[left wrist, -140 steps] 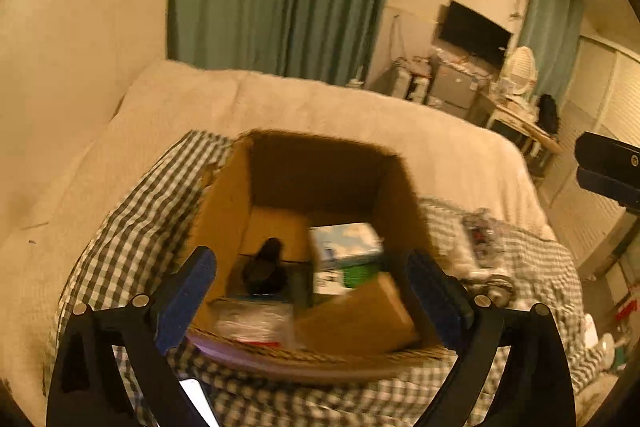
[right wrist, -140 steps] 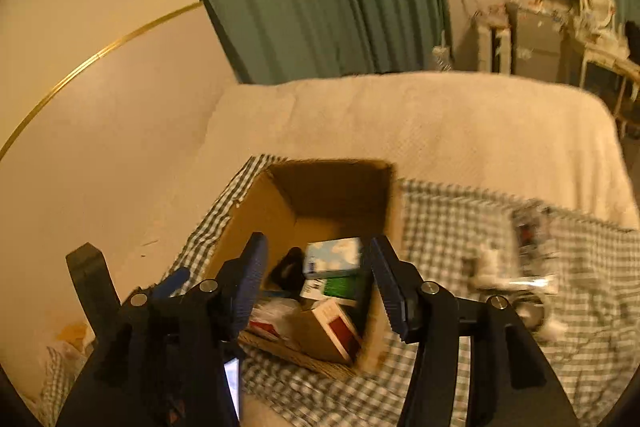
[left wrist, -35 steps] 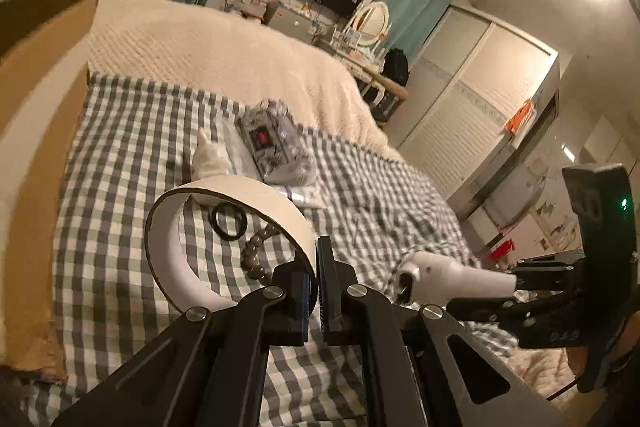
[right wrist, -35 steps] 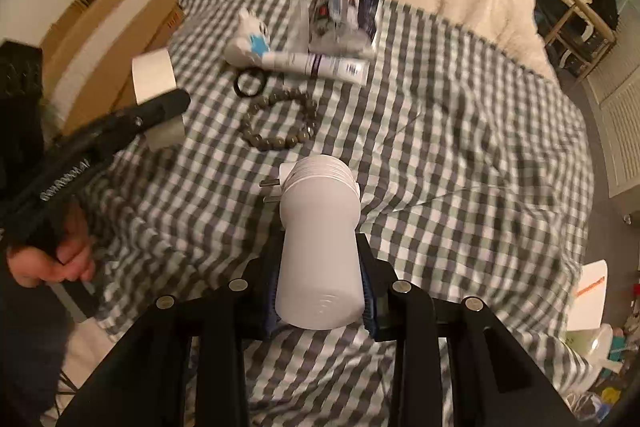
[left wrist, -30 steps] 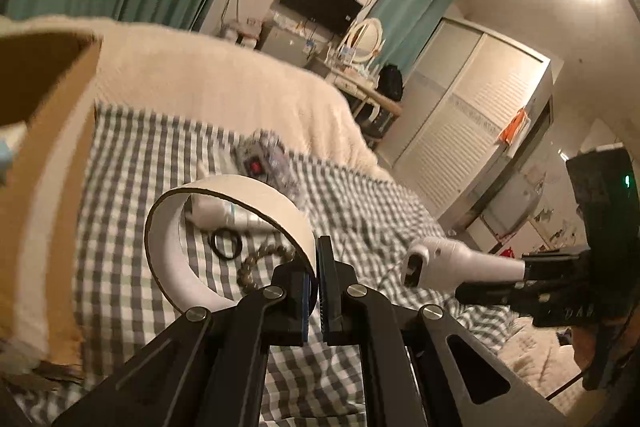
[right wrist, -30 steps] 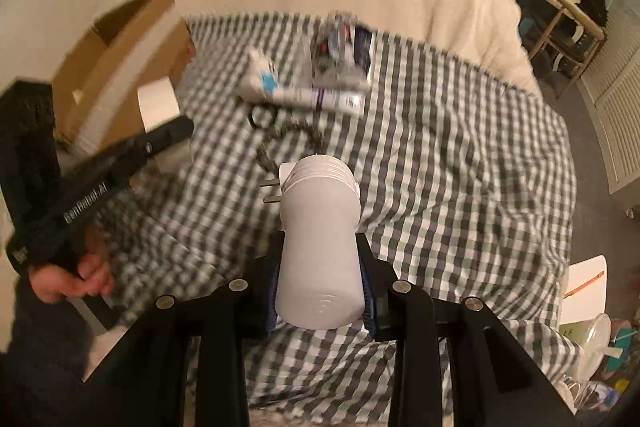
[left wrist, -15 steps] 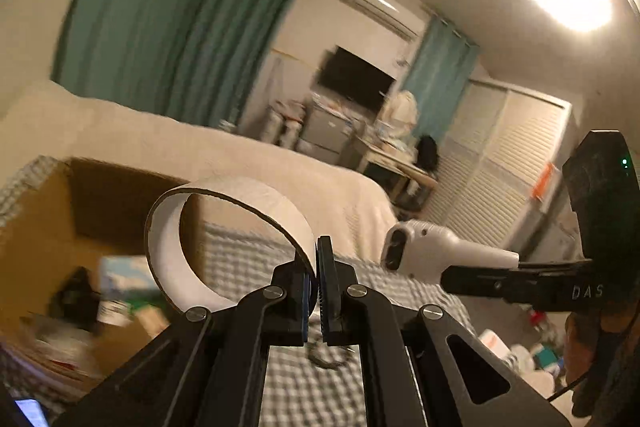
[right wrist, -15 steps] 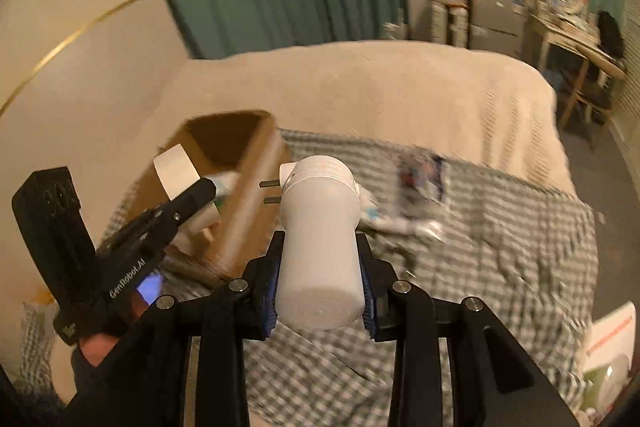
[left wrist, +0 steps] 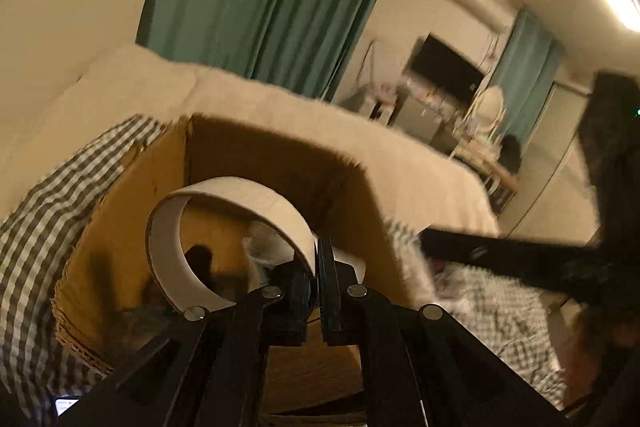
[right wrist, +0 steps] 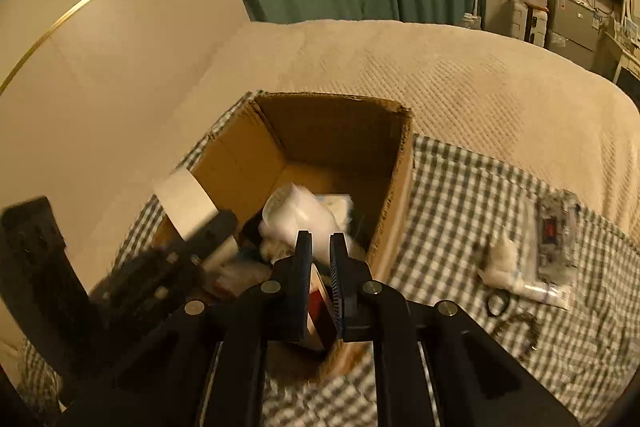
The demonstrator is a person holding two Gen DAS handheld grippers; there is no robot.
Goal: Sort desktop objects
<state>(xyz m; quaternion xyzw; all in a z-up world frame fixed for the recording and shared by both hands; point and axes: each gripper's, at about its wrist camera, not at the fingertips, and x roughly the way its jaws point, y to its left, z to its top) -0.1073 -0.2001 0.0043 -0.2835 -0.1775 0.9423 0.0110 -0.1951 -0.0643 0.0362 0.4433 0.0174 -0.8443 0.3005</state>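
Now your left gripper [left wrist: 317,267] is closed on the rim of the white tape roll [left wrist: 224,239], and it holds the roll over the open cardboard box [right wrist: 332,155]. Your right gripper [right wrist: 320,251] holds nothing; its jaws stand close together with only a narrow gap between them, above the near side of the box. Just in front of its fingertips a white cylindrical object [right wrist: 296,215], blurred, is inside the box among other small packages. On the checkered cloth [right wrist: 460,195] to the right of the box lie a white tube [right wrist: 516,267], a clear packet [right wrist: 556,231] and a black ring [right wrist: 498,303].
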